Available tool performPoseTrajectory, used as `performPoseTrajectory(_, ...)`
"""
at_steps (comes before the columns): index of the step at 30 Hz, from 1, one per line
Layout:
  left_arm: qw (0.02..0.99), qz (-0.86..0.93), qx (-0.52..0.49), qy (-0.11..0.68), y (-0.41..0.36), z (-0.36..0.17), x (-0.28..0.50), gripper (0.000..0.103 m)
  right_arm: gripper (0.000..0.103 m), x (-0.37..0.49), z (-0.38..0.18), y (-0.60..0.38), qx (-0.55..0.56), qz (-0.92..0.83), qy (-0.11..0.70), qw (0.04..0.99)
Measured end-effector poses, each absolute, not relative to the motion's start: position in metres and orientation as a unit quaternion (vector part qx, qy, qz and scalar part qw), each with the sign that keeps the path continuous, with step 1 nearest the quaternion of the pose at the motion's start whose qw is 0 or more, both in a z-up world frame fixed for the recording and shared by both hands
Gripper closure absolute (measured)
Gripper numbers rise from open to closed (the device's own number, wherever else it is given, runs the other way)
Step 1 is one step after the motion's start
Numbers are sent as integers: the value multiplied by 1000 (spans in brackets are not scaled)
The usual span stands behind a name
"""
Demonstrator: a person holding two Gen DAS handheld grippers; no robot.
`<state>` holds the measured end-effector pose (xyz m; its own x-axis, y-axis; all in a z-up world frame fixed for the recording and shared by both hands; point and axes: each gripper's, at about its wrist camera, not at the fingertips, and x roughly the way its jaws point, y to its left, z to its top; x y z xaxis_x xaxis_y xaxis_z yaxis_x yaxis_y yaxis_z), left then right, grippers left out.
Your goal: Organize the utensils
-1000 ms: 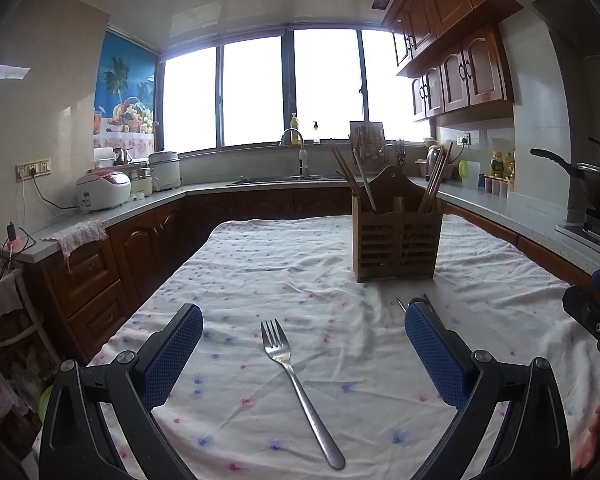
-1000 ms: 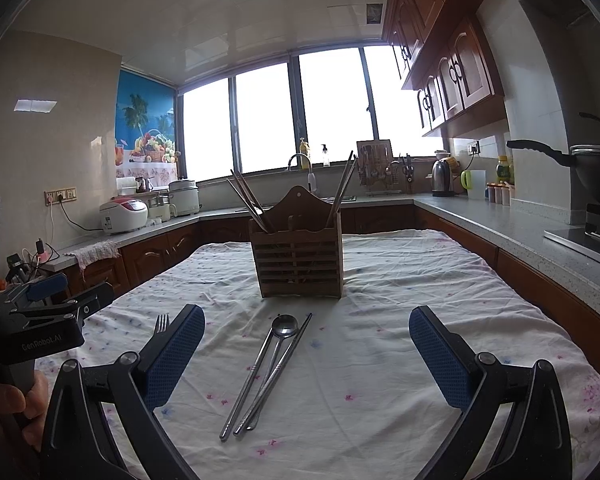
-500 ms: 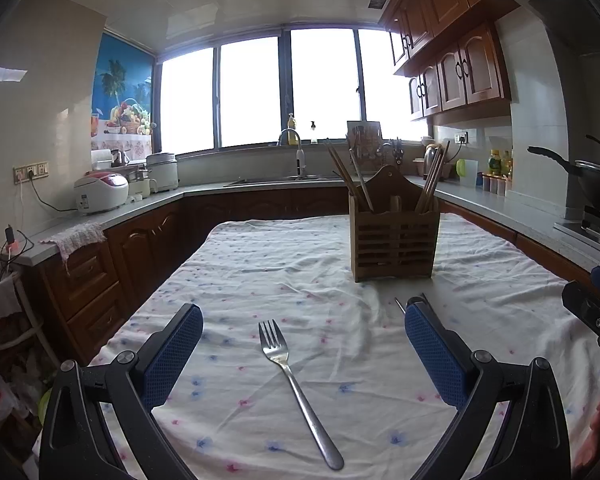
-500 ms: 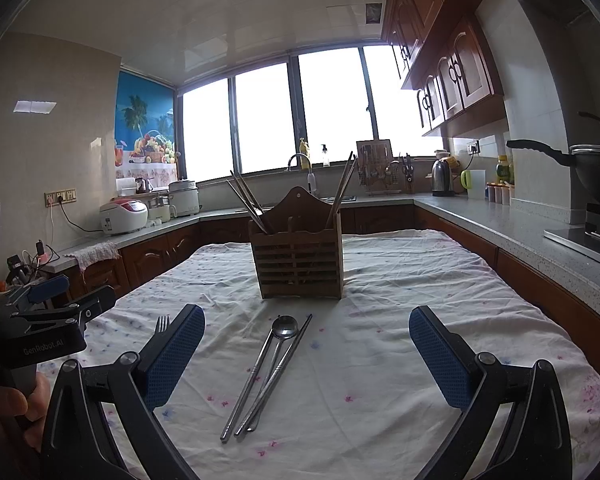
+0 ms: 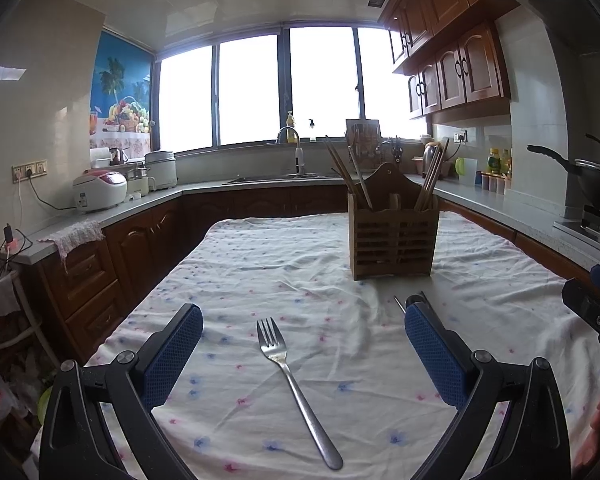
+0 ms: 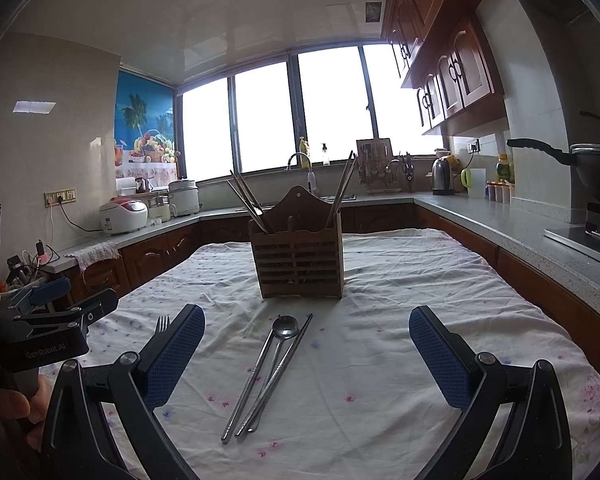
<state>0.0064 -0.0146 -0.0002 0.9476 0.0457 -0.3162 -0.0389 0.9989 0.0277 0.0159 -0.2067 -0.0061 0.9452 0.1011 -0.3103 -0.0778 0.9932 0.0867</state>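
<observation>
A steel fork [image 5: 296, 388] lies flat on the flowered tablecloth [image 5: 260, 264], tines pointing away, between the blue pads of my open left gripper [image 5: 302, 320]. In the right wrist view a steel spoon [image 6: 278, 348] lies between two metal chopsticks [image 6: 260, 376], centred under my open right gripper [image 6: 306, 322]. Only the fork's tines [image 6: 163, 323] show there, beside the left pad. A wooden slatted utensil holder [image 6: 298, 258] with wooden chopsticks standing in it sits upright farther back on the cloth, and the holder [image 5: 394, 238] appears right of centre in the left wrist view.
Kitchen counters [image 6: 500, 220] wrap around the table on three sides, with a rice cooker [image 5: 99, 191], a kettle [image 6: 443, 176] and a wok [image 6: 592, 162] on them. The right gripper's body [image 5: 592, 312] shows at the edge of the left wrist view.
The left wrist view has shifted slightly, so the fork and the holder sit a little more to the left. The right wrist view is nearly unchanged.
</observation>
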Motion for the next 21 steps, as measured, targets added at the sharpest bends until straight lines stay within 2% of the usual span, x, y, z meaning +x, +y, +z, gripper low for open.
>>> performPoseTrajectory(21, 987, 22, 10, 162, -16, -1, 7, 1, 0, 16, -5, -206, 38, 46, 159, 985)
